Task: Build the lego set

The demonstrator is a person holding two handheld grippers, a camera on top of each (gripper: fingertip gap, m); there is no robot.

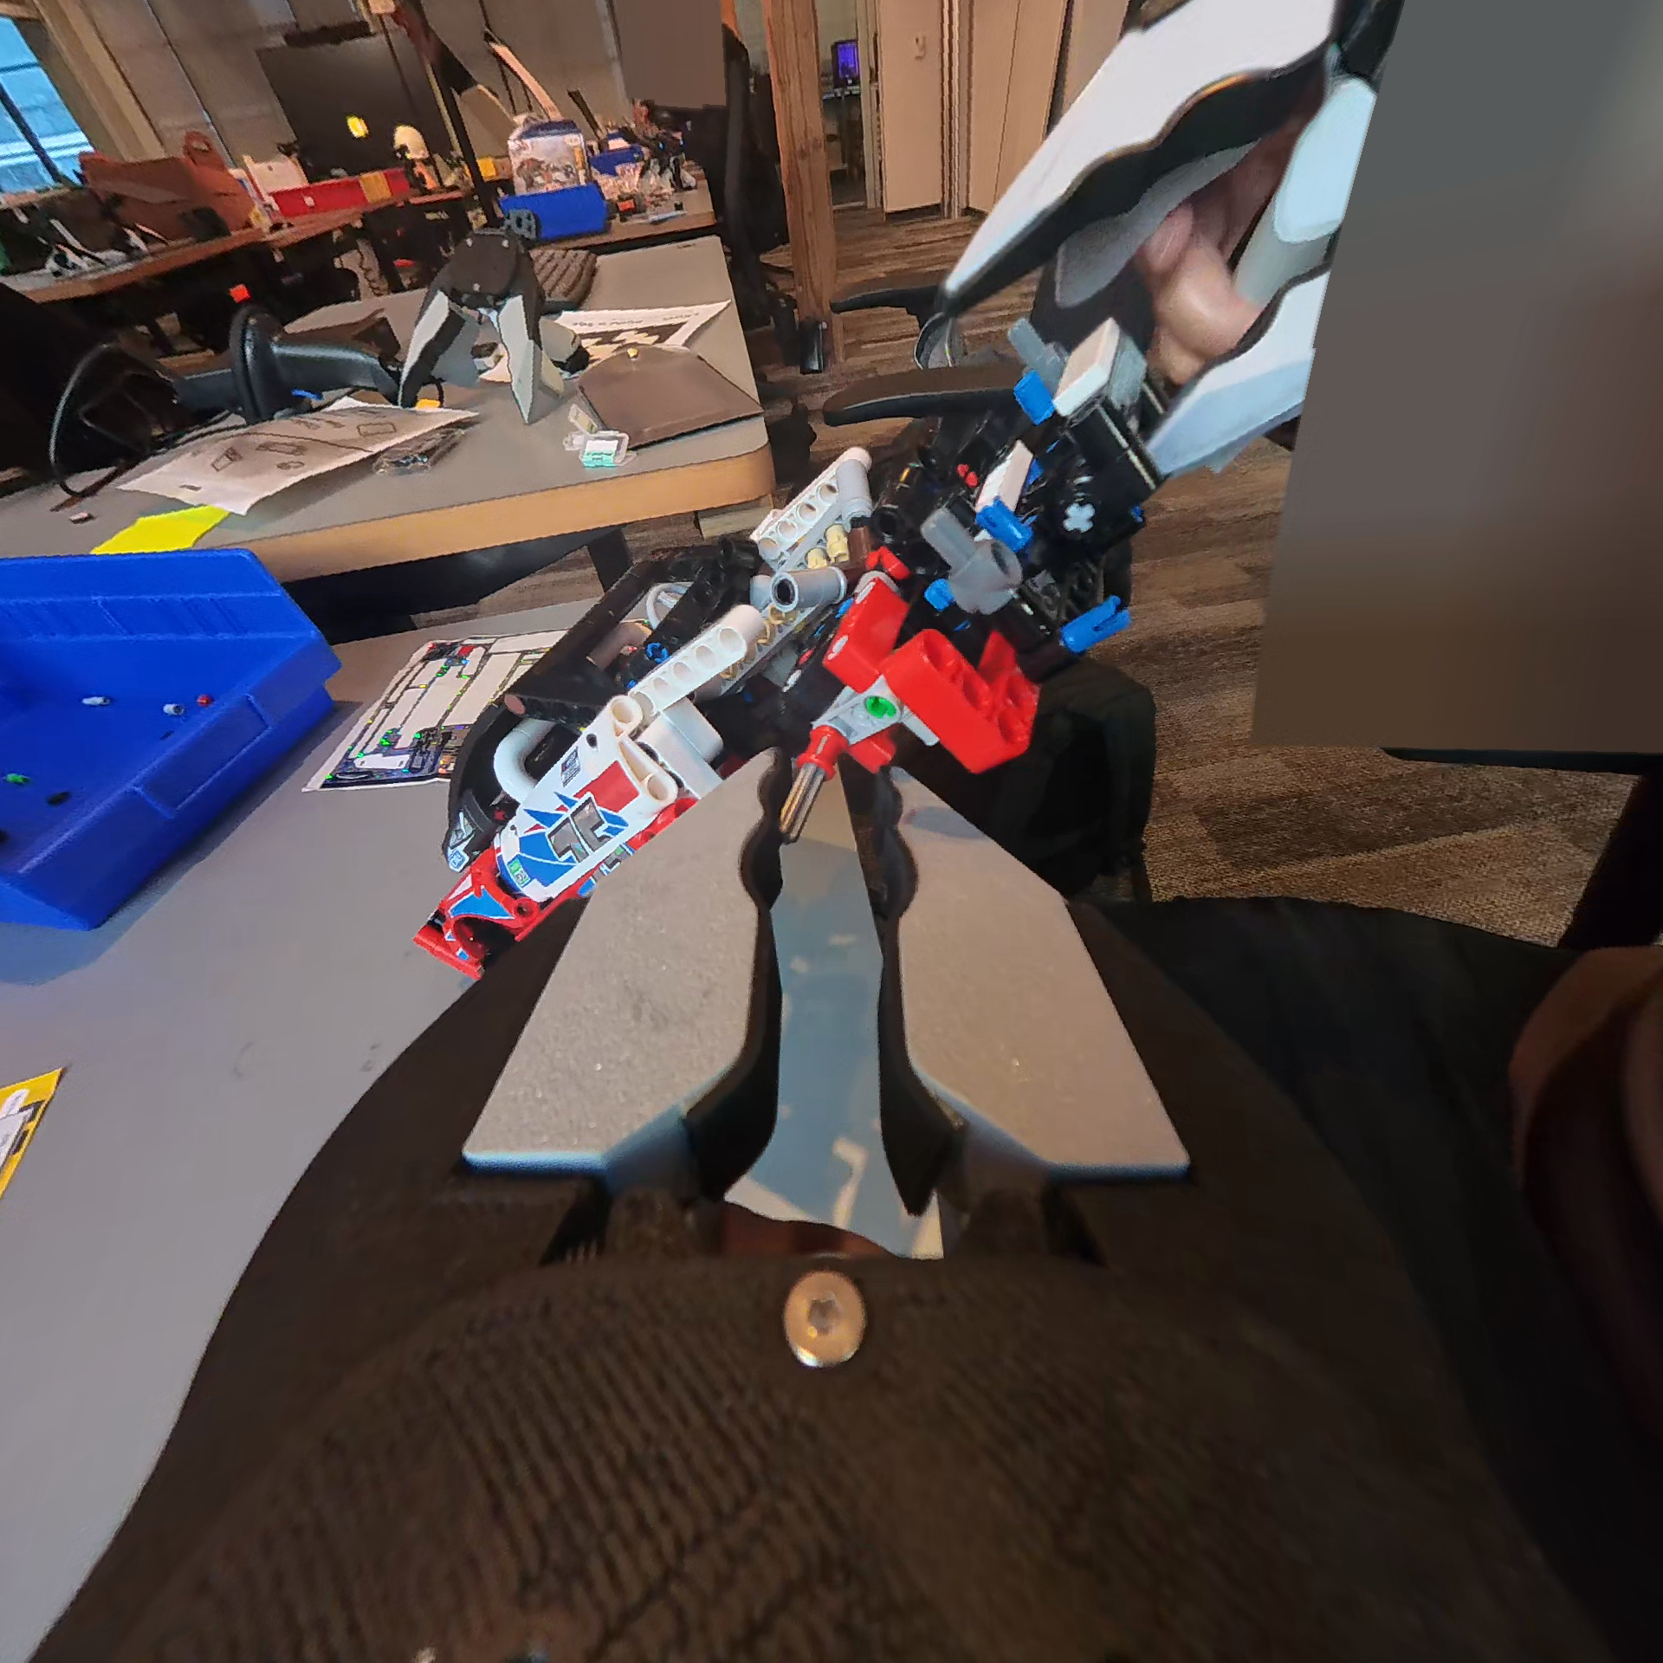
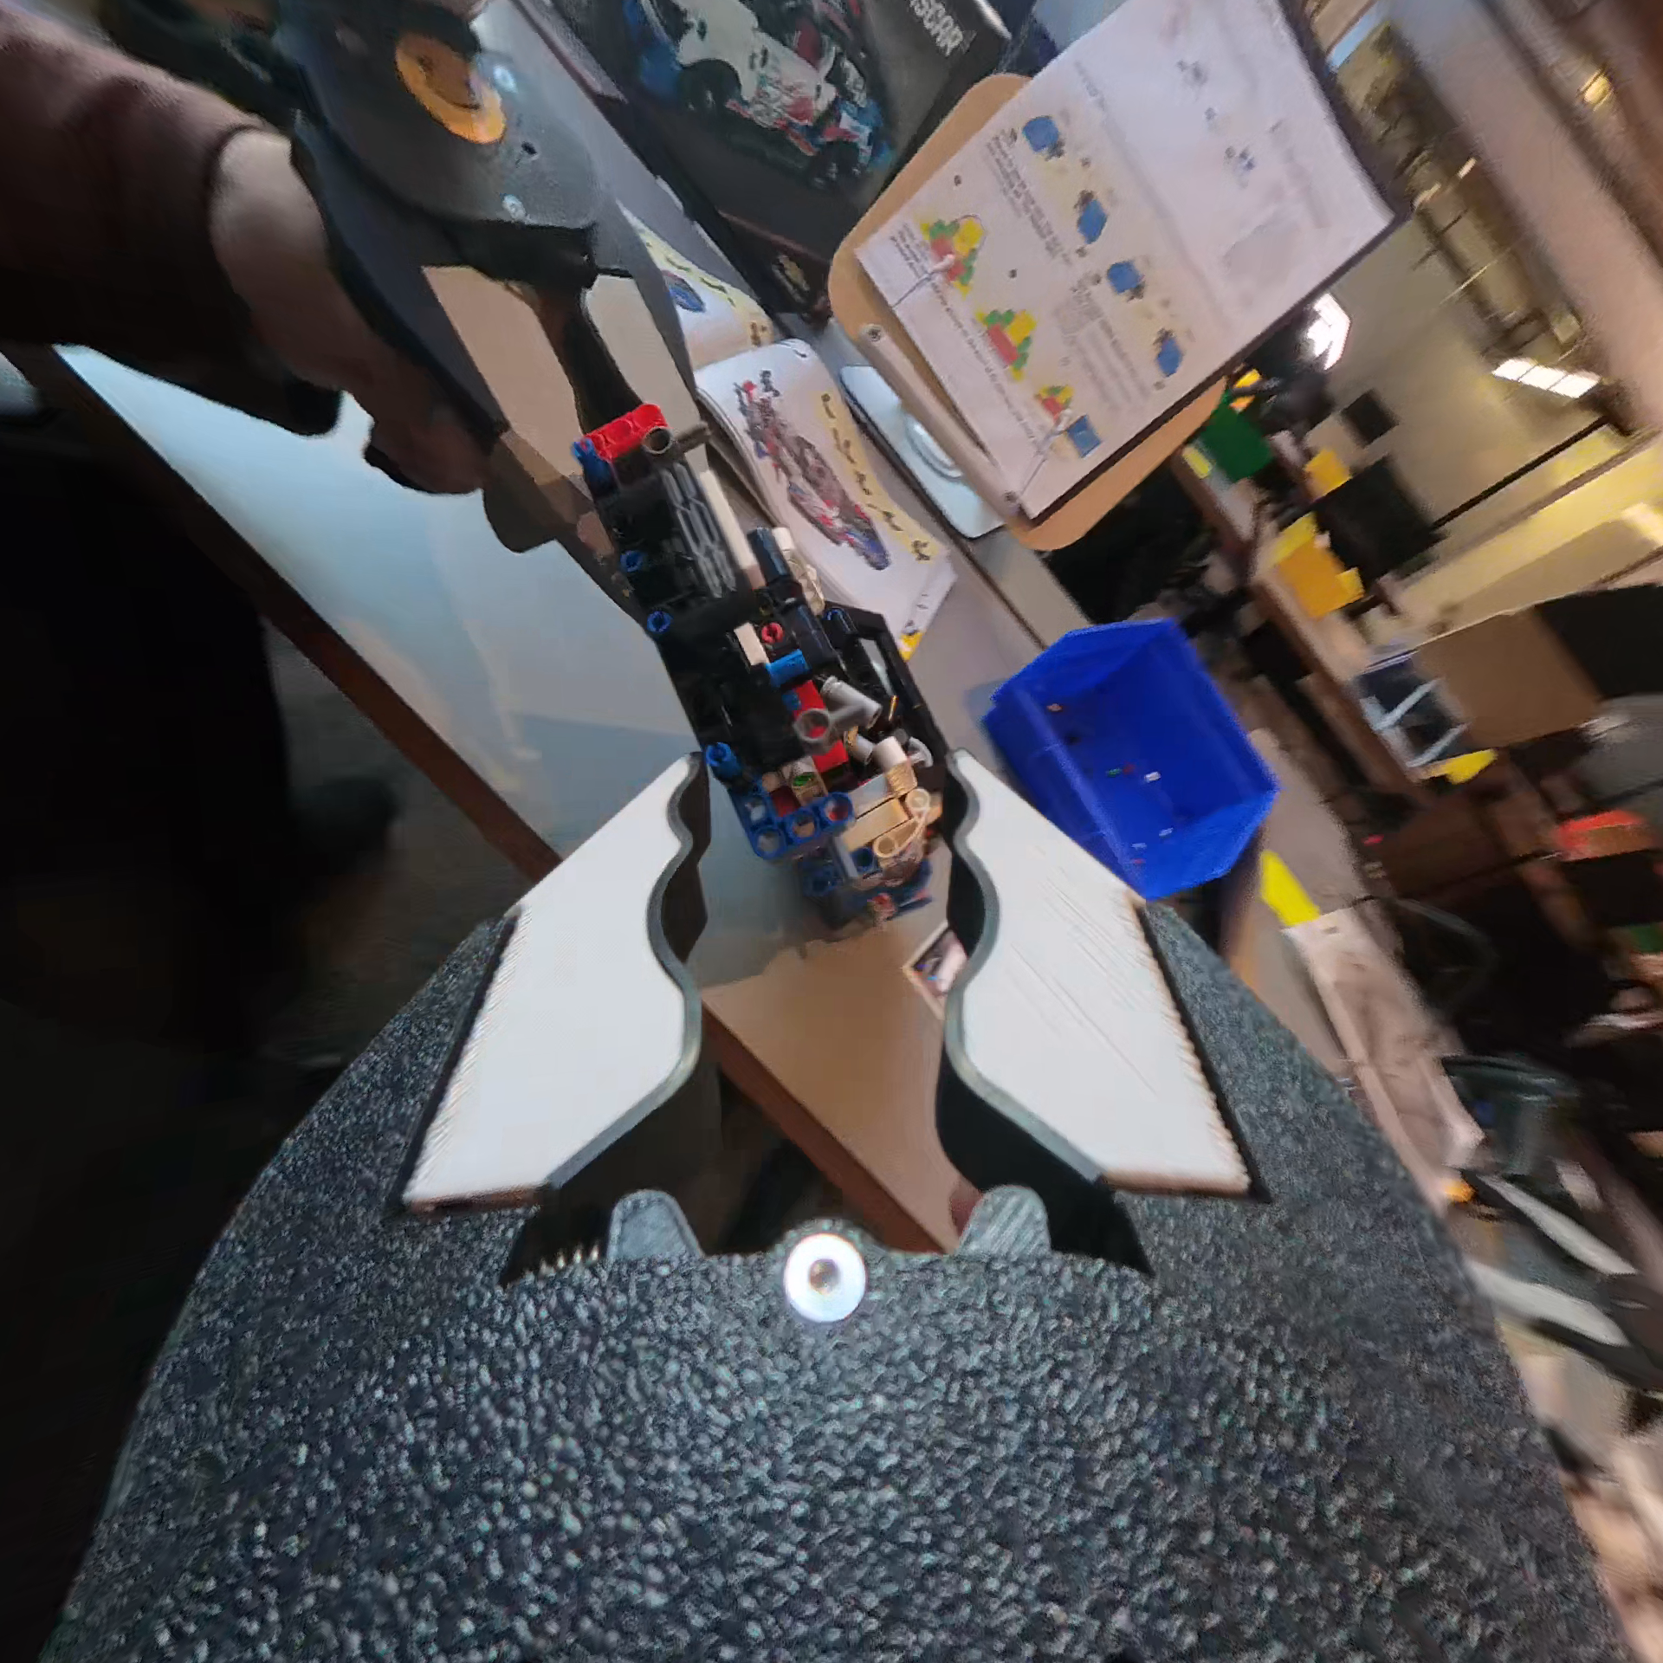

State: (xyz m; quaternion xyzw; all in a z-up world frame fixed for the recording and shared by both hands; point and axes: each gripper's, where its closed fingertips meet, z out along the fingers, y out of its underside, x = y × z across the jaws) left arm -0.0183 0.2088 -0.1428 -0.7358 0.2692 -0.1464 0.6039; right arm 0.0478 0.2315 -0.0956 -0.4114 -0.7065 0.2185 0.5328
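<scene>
A partly built lego car (image 1: 720,684), white, red, black and blue, hangs tilted in the air above the edge of the grey table (image 1: 225,1035). My left gripper (image 1: 823,792) is shut on a red, metal-tipped part at the car's near end. My right gripper (image 1: 1125,396) comes in from the upper right and is shut on the car's black far end. In the right wrist view the car (image 2: 720,630) sits between my right gripper's (image 2: 828,774) fingers, and the left gripper (image 2: 612,432) holds the far red end, with a hand behind it.
A blue parts bin (image 1: 135,720) with a few small pieces stands on the table; it also shows in the right wrist view (image 2: 1125,756). An instruction sheet (image 1: 423,711), an open booklet (image 2: 810,468), a clipboard with a printed page (image 2: 1125,243) and the set's box (image 2: 765,72) are nearby. A spare gripper (image 1: 477,324) lies on the far table.
</scene>
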